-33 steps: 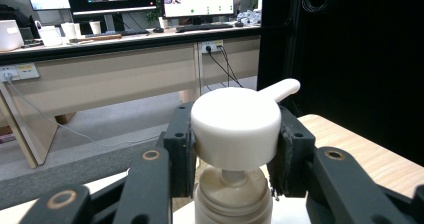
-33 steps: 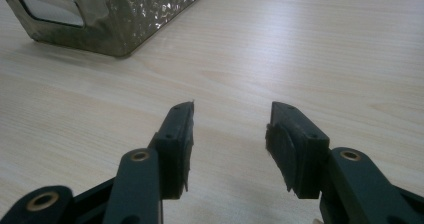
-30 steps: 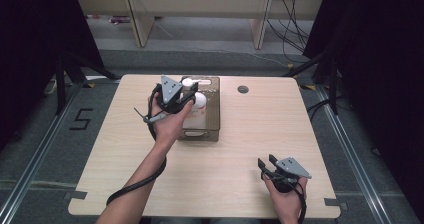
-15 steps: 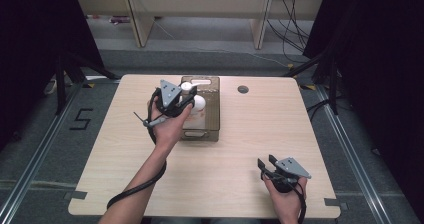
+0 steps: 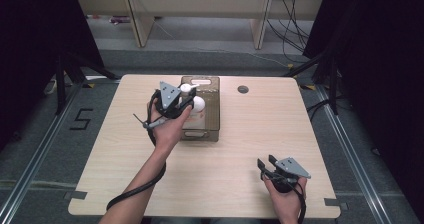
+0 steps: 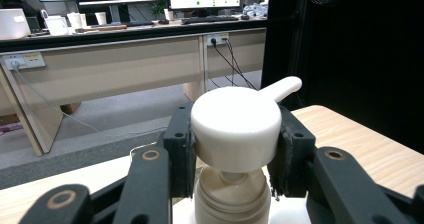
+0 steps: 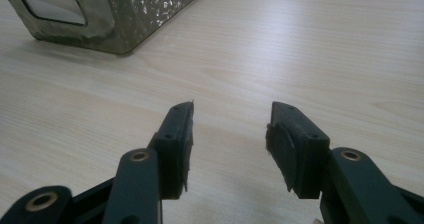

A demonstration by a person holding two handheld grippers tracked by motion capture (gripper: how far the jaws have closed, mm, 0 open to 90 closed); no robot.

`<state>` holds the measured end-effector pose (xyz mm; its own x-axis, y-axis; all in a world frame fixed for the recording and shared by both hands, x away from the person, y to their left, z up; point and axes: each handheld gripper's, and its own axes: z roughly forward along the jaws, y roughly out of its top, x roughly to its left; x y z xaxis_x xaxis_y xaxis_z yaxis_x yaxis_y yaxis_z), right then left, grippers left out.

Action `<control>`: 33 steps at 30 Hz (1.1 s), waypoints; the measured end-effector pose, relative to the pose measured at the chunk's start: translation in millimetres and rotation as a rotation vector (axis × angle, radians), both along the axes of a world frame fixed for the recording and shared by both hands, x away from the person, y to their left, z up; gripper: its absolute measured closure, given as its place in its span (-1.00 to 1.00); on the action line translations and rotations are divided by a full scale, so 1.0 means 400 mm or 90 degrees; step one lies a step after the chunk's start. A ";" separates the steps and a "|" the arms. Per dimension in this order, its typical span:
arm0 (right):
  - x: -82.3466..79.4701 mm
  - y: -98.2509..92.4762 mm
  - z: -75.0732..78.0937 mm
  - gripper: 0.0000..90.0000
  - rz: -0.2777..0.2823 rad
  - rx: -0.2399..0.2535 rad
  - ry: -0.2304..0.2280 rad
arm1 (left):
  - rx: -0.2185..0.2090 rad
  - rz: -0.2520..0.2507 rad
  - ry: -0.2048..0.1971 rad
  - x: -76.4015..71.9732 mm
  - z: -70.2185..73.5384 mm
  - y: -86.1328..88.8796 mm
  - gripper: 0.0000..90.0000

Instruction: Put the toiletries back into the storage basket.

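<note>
Left gripper (image 6: 235, 156) clenched on the pump top (image 6: 235, 129) of a white bottle (image 5: 196, 106), over the bin (image 5: 214, 109) at 11 o'clock, likely for lifting. Right gripper (image 7: 230, 129) idle, jaws apart, at 5 o'clock.

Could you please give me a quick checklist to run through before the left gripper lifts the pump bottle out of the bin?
1. Left gripper closed on the white pump head: ok, a pad presses each side.
2. Grip centred on the head: ok, though it holds the cap, not the bottle body, so the cap may turn.
3. Bottle sits inside the brown bin: ok.
4. Bin free to stay down during the lift: cannot tell, nothing holds it.
5. Right gripper out of the way: ok, open and empty near the table front edge.
6. Pump nozzle clear of the jaws: ok, it points away.
</note>
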<state>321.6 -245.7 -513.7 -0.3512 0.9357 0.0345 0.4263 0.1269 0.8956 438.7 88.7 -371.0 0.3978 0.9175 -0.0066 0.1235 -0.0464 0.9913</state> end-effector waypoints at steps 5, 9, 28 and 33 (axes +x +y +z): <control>-0.002 0.009 -0.002 0.18 -0.006 0.029 0.013 | 0.014 0.002 -0.003 -0.003 0.001 -0.006 0.30; -0.001 0.001 0.001 0.18 -0.001 -0.001 0.003 | 0.019 0.004 -0.006 -0.003 0.000 -0.007 0.30; -0.003 0.011 -0.002 0.16 -0.008 0.032 0.016 | 0.015 0.003 0.000 -0.011 -0.005 0.001 -0.15; -0.002 0.007 -0.002 0.16 -0.005 0.024 0.011 | 0.027 -0.012 -0.008 -0.022 -0.001 0.010 -0.19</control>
